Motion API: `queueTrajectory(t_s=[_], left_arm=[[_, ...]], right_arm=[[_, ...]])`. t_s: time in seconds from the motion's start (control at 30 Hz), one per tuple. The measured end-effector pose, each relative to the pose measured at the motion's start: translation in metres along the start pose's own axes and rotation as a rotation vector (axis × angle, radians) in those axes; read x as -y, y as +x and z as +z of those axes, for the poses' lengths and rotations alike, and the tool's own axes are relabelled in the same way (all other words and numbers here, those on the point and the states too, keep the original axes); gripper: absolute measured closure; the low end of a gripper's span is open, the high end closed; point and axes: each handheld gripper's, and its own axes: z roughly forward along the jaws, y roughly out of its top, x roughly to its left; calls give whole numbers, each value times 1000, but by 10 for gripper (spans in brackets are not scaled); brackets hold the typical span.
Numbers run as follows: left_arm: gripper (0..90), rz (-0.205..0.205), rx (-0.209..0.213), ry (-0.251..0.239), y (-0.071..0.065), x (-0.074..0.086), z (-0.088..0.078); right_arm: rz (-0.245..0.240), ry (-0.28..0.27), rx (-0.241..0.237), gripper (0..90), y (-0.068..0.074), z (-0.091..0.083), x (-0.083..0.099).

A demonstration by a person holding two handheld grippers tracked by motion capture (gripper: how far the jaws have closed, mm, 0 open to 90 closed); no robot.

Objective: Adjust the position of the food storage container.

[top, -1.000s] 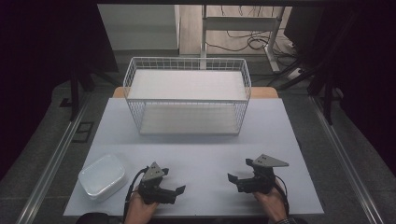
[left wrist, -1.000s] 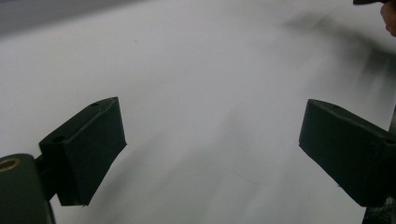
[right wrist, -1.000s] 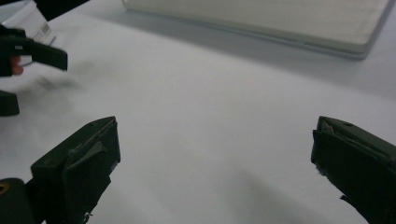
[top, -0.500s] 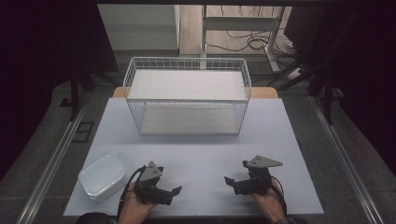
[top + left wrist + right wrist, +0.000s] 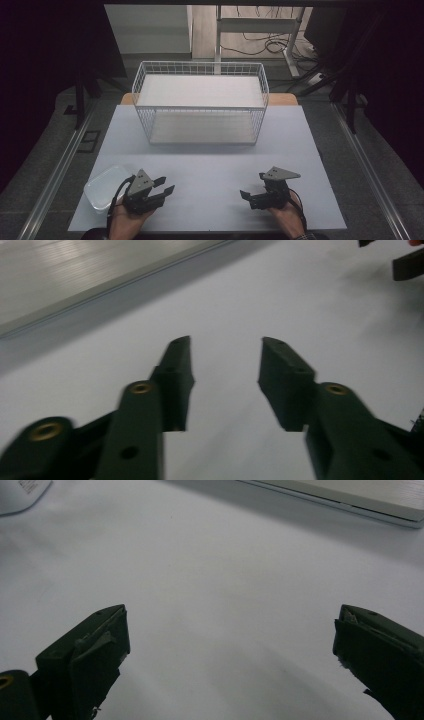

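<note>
Hovering just above the white table (image 5: 210, 170), the left gripper (image 5: 165, 186) points toward the middle of the tabletop with its jaws partly apart; they have just been closing, and nothing lies between them. In the left gripper view the left gripper (image 5: 226, 347) has bare table surface showing through the gap, and the picture is slightly blurred. Just beside this gripper, on its outer side near the table's corner, sits a clear plastic container (image 5: 105, 186); the hand holding the gripper is close to it, but whether they touch I cannot tell.

Across from it, well apart, the right gripper (image 5: 252, 186) rests low over the table in the person's right hand (image 5: 285, 212), jaws spread wide and empty. In the right gripper view the right gripper (image 5: 227, 625) has plain table between its two black jaws, and a corner of the container (image 5: 22, 492) shows far off at the upper left.

Beyond both grippers, farther up the table, stands a white wire basket (image 5: 200, 80), upright and well away from either one.
</note>
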Motion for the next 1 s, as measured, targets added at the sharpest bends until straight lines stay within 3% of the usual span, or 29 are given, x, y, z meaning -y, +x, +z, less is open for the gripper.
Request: queueTrajectory(t_s=[0.1, 0.2, 0.27, 0.43, 0.53, 0.63, 0.77, 0.8, 0.9, 0.93, 1.0], left_arm=[[731, -6, -16, -2, 6, 1, -6], [852, -61, -46, -8, 20, 3, -19], [899, -73, -55, -6, 24, 4, -22], [900, -97, -103, -14, 38, 9, -37], [900, -113, -154, -23, 50, 14, -49], [900, -129, -173, -26, 56, 17, -54], [900, -174, -232, -32, 70, 24, -66], [900, -195, -267, -37, 76, 29, -73], [900, -216, -291, -43, 81, 33, -80], [900, -234, -323, -41, 87, 38, -86], [900, -251, -343, -42, 91, 42, -91]], right_arm=[[-5, 4, 1, 17, 0, 0, 0], [-11, 11, 5, 22, 0, 0, 0], [-14, 18, 7, 24, 0, 0, 0], [-14, 17, 6, 27, -1, -1, 0], [-14, 21, 1, 28, -1, 0, -1], [-19, 24, 4, 29, 0, 1, -1], [-27, 26, 10, 31, 1, 1, -1], [-31, 29, 13, 32, 1, 1, -1], [-35, 32, 15, 33, 1, 1, -1], [-38, 33, 18, 34, 1, 2, -1], [-40, 34, 18, 34, 2, 2, -1]])
